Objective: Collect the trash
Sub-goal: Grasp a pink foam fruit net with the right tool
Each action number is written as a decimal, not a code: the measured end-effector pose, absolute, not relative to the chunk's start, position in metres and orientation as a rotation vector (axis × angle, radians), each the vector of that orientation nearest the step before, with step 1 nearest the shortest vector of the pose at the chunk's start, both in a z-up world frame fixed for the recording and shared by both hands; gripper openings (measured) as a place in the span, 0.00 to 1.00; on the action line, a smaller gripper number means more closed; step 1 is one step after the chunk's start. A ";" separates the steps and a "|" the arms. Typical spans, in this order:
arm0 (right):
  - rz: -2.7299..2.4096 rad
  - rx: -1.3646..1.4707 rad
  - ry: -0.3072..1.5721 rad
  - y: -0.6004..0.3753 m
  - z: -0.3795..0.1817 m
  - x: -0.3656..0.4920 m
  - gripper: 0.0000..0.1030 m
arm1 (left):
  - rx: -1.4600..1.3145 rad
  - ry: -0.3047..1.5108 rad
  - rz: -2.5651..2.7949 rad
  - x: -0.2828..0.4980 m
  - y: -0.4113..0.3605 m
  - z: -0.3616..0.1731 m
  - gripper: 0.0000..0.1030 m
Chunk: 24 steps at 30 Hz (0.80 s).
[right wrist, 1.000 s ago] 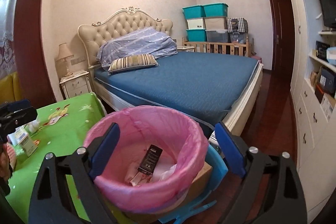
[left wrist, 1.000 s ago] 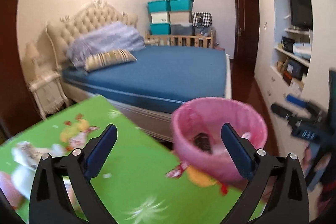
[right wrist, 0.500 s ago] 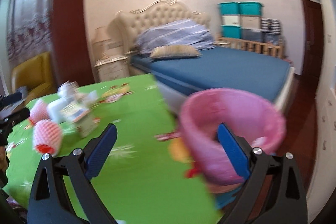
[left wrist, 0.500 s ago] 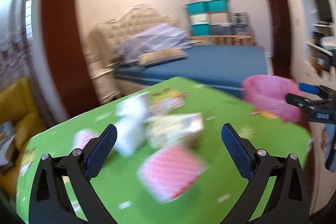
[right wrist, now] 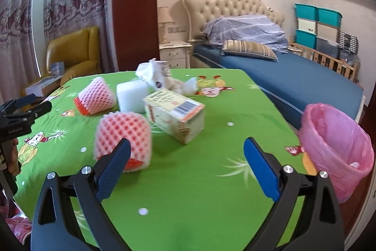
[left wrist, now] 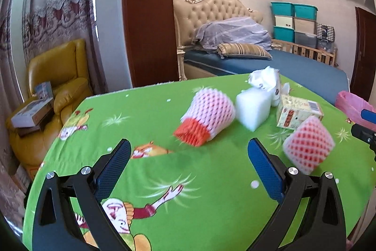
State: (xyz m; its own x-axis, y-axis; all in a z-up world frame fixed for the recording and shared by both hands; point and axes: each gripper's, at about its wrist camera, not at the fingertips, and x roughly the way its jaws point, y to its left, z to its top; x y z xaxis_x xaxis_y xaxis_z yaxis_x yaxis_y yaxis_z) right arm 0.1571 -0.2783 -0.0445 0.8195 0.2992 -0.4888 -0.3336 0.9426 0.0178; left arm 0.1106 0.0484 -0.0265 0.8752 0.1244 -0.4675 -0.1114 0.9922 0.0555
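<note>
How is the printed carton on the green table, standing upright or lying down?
Lying down: the printed carton rests on a long side on the green table, barcode face up.

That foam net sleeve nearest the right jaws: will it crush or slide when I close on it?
The foam net sleeve is open mesh foam, so it probably squashes and feels very light. Lying loose on the green tablecloth, it may skid if nudged.
</note>
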 end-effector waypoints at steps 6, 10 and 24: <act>0.378 -0.055 0.545 -0.256 -0.047 0.172 0.91 | 0.041 0.490 0.142 0.106 0.043 -0.039 0.92; 0.419 -0.051 0.563 -0.239 -0.049 0.179 0.91 | 0.028 0.474 0.143 0.104 0.041 -0.037 0.92; 0.515 -0.060 0.672 -0.217 -0.071 0.195 0.50 | 0.017 0.507 0.100 0.107 0.028 -0.037 0.92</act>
State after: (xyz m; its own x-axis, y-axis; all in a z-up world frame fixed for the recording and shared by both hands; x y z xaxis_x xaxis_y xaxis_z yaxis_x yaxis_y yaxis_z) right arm 0.1947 -0.2173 -0.0706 0.6629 0.4362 -0.6085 -0.4742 0.8736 0.1095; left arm 0.1070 0.0276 -0.0373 0.8692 0.1001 -0.4842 -0.0917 0.9949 0.0411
